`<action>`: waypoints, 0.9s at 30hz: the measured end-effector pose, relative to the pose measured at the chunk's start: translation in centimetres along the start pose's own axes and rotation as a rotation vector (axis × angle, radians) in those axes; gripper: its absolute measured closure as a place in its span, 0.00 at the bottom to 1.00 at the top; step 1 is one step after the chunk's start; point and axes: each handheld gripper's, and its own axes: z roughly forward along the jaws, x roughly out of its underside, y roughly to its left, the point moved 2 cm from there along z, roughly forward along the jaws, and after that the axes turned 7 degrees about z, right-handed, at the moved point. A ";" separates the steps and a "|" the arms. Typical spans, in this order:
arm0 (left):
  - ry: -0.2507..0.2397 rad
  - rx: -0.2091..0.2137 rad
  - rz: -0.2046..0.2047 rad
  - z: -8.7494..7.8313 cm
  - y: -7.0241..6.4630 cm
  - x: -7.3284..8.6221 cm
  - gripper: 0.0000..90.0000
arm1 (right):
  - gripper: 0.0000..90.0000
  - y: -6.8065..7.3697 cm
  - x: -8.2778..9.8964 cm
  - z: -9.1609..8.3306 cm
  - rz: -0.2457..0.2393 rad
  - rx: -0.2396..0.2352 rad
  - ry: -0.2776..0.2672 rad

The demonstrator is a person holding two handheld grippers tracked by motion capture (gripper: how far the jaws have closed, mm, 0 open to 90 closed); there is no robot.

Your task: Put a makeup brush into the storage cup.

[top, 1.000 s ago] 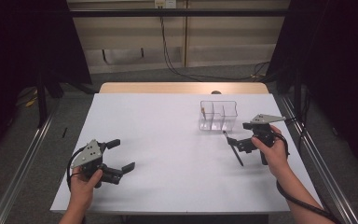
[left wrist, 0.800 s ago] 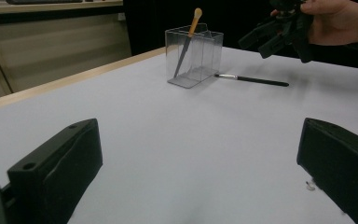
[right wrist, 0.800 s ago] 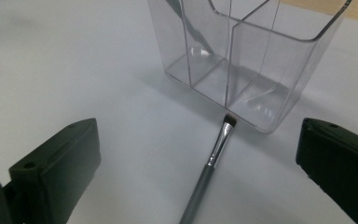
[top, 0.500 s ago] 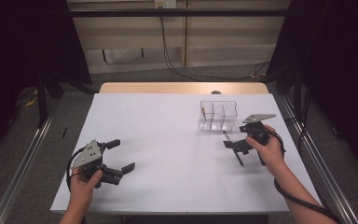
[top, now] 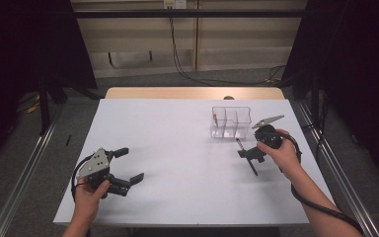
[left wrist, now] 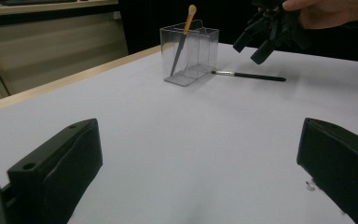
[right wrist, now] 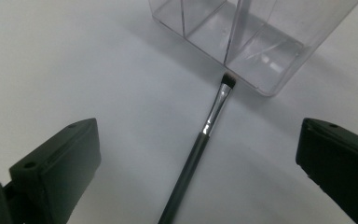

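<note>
Right tongs [top: 250, 154] lowered since a second ago, now wide open over black brush [right wrist: 200, 140] flat on table [top: 177, 148], bristles touching clear organizer [top: 231, 122]. Grasp likely next. Left tongs [top: 131, 165] wide, idle.

Bare table [top: 177, 148] mid-span, clear organizer [top: 231, 122] (far right) blocking brush [top: 246, 158] tip.

The clear, glossy plastic three-compartment holder [right wrist: 242, 37] has smooth walls that catch bright glints. The slim black makeup brush [right wrist: 200, 144] shows a matt dark handle, a polished silvery metal ferrule and a short tuft of dark bristles. A second brush with a pale orange tip [left wrist: 185, 32] looks matt. The white table [top: 177, 163] has a smooth, matt top like paper, with a light wood edge at the far side. Both tongs' black jaws look like dull, slightly grainy plastic.
</note>
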 end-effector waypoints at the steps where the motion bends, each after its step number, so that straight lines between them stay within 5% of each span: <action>1: 0.001 0.002 0.005 0.1 0.1 0.0 0.00 | 0.00 0.1 0.0 0.0 0.008 0.007 0.019; 10: 0.005 0.013 0.005 0.5 0.0 -0.1 0.00 | 0.00 0.1 -0.4 0.7 0.017 0.027 0.074; 15: 0.008 0.016 0.002 0.5 0.0 0.0 0.00 | 0.01 -0.1 -0.6 0.8 0.024 0.036 0.148; 17: 0.009 0.014 0.001 0.4 -0.1 0.0 0.00 | 0.04 -0.2 -0.8 0.9 0.066 0.019 0.150; 27: 0.011 0.012 -0.005 0.1 -0.2 0.2 0.00 | 0.29 -0.7 -0.9 1.3 0.102 0.053 0.234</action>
